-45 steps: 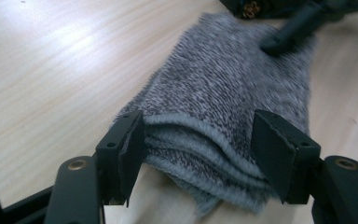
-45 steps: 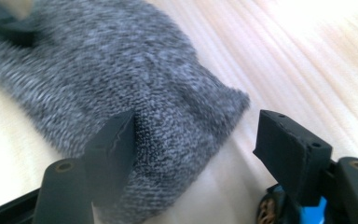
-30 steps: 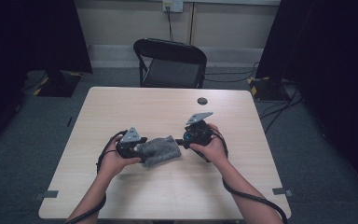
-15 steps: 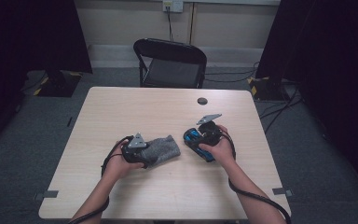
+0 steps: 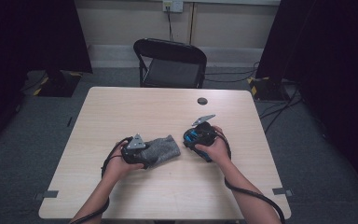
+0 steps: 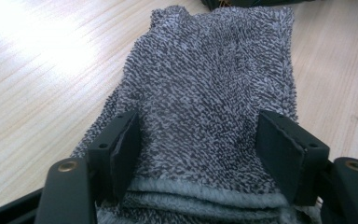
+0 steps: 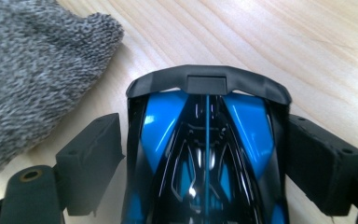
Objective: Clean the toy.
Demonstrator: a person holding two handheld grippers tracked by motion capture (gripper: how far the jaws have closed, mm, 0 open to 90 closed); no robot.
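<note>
The blue toy car (image 7: 205, 154), glossy and hard, sits just right of the nubbly grey sock (image 5: 161, 149). My right claw (image 5: 193, 139) straddles the car, its jaws just eased apart. My left claw (image 5: 142, 157) grips the sock's cuff. I'd square the nose to the opening before sliding in
</note>
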